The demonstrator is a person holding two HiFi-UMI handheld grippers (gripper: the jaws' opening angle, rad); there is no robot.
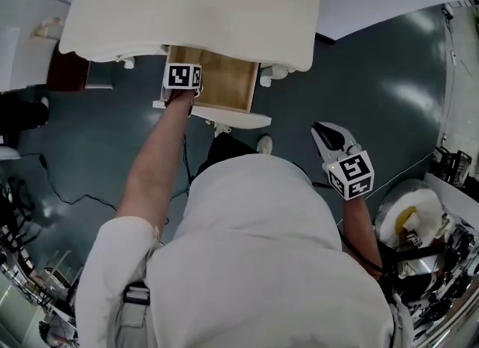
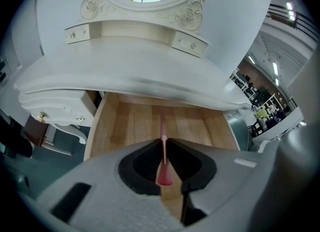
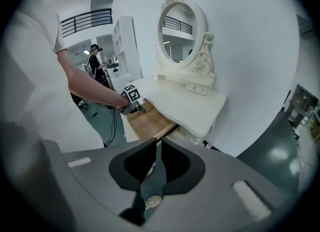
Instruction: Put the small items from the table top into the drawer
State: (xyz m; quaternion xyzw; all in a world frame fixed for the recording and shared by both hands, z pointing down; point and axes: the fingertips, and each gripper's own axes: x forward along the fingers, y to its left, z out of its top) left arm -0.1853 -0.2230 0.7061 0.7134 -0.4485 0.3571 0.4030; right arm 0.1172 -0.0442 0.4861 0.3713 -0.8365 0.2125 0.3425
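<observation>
The wooden drawer (image 1: 224, 83) stands pulled out under the white dressing table top (image 1: 194, 10). My left gripper (image 1: 182, 78) hangs over the drawer's left front corner. In the left gripper view its jaws (image 2: 163, 143) are shut on a thin pink stick (image 2: 163, 168) that points into the bare drawer floor (image 2: 130, 123). My right gripper (image 1: 337, 144) is held apart over the dark floor to the right, jaws (image 3: 156, 146) shut with nothing between them. The right gripper view shows the drawer (image 3: 150, 121) and the left gripper (image 3: 131, 101) from the side. No small items show on the table top.
An oval mirror (image 3: 177, 26) in a carved white frame rises at the back of the table. A black cable (image 1: 67, 193) trails over the floor on the left. A dark red cabinet (image 1: 66, 69) stands left of the table. Cluttered gear (image 1: 426, 242) fills the lower right.
</observation>
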